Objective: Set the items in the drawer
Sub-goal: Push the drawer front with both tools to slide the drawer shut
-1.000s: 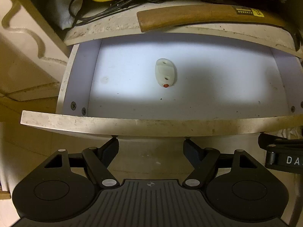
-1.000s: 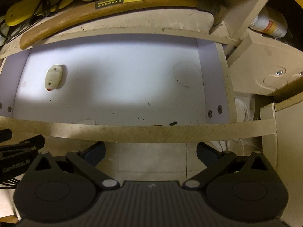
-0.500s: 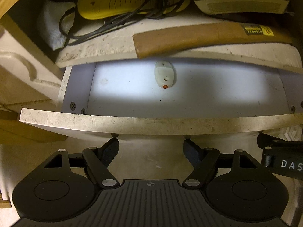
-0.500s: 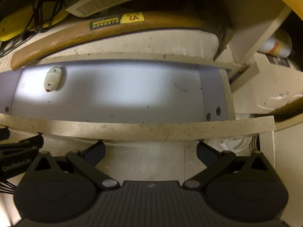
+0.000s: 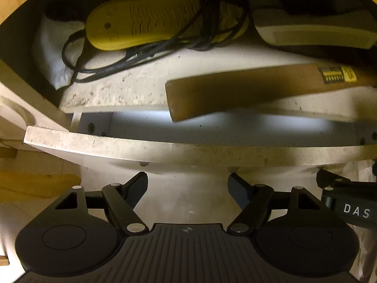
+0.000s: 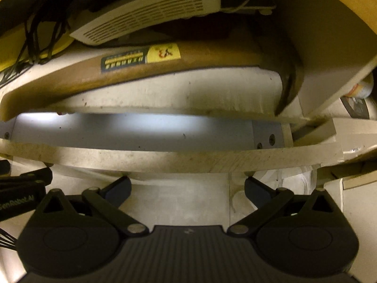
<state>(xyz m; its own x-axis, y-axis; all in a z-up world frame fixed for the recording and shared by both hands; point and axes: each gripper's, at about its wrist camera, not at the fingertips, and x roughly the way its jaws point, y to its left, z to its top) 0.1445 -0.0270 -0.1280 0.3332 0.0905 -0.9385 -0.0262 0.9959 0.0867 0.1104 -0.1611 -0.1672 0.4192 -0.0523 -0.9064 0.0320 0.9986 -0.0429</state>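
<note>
Using the drawer front (image 5: 165,149) as the reference here; furthest left of it, up on the shelf above, there's a white cloth (image 5: 50,52), then a yellow slipper-shaped thing (image 5: 146,21) with a black cord (image 5: 99,70) tangled over it; right of that sits a white vented box (image 6: 150,15); the wooden handle (image 5: 247,89) of what looks like an axe lies along the shelf edge, its butt end poking out over the drawer opening.

The drawer is nearly shut, only a lit strip of its floor (image 6: 165,134) shows behind the front; the small item that belongs in it is almost hidden, I can only make out a tiny reddish speck (image 6: 60,113) at the back-left of that strip, tucked under the shelf edge; so I'd guess it's inside and this is the closing step.

Below the drawer front, left hand-held gripper (image 5: 187,192) has its jaws spread wide with nothing in them; right hand-held gripper (image 6: 187,188) same deal, wide and empty, its tips right under the front's lower edge.

What could go wrong: the front looks slightly skewed, so uneven pushing could jam it; a hard shove could jolt the overhanging handle; the item might slide too.
</note>
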